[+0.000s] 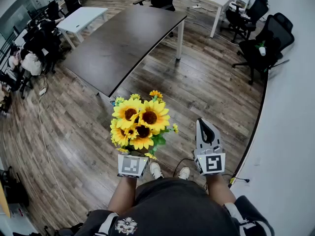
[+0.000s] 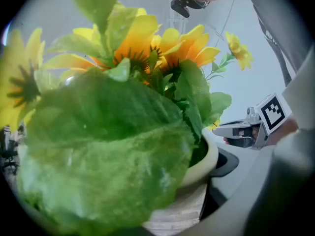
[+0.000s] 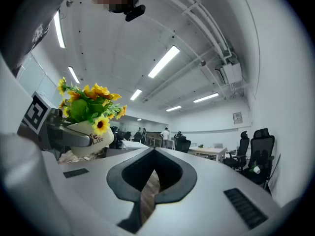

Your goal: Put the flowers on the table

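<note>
Bright under ceiling strip lights (image 3: 163, 61), with fisheye-bent edges and blurred near leaves (image 2: 108, 151).

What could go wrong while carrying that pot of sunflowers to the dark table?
1. Only the left gripper holds the flower pot. The right gripper is shut and empty, so a slip could drop the pot onto the wood floor.
2. A black cable lies by the person's feet, and the sunflowers hide part of the floor ahead, so a trip seems possible.

Right gripper (image 3: 153, 151): jaws together, nothing between.
Left of the jaws and higher, the left gripper (image 3: 69, 135) clasps a white pot of sunflowers (image 3: 93, 127); black office chairs (image 3: 258, 154) stand far right.
</note>
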Tool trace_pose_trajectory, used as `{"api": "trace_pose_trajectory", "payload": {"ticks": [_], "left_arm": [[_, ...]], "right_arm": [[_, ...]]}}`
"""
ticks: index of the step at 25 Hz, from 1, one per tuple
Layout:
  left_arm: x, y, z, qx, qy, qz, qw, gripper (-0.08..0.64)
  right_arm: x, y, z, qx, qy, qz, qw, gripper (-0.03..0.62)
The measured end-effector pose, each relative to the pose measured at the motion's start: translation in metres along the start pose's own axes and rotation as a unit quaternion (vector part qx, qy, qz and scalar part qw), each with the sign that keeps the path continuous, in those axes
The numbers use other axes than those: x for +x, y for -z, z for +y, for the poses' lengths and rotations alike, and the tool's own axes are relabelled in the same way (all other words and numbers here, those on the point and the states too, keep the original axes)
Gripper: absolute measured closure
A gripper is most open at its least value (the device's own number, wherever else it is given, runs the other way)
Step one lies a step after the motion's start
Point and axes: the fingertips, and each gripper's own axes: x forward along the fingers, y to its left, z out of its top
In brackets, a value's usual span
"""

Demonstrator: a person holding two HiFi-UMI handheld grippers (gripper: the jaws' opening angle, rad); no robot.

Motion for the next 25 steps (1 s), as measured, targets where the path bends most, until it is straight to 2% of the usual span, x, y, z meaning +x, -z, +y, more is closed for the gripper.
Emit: {"api": "trace_pose_trajectory", "payload": {"ticks": [3,9,14,16,20,23,25], "left_arm": [[0.001,-0.005,-0.003,0.02,0.01,-0.021,0.9995,0.015],[-0.003,-0.014,-0.005,0.025,0.01,-0.007,0.9996,0.015],[-0.003,-0.015,-0.006,0.026,0.012,-0.011,0.9995,0.015],[-0.003,-0.013,-0.003,0.018,0.008,-0.003,0.9998,0.015],[0.0,-0.003,-0.001,0.033,0.015,-0.015,0.9992,0.014],[0.001,0.001,0.002,0.017,0.01,-0.006,0.9998,0.014],[0.0,0.004,0.012,0.028,0.018,-0.014,0.9993,0.015]], "right_arm": [[-0.001,-0.008,-0.001,0.0,-0.005,-0.003,1.0,0.571],[-0.005,-0.016,0.008,-0.022,-0.01,0.0,1.0,0.571],[-0.009,-0.028,0.015,-0.021,-0.024,-0.027,0.999,0.569],[-0.006,-0.026,0.019,-0.019,-0.027,-0.028,0.999,0.569],[-0.003,-0.015,0.025,-0.025,-0.029,-0.024,0.999,0.569],[0.0,-0.009,0.028,-0.025,-0.023,-0.025,0.999,0.569],[0.008,-0.009,0.034,-0.024,-0.019,-0.026,0.999,0.569]]}}
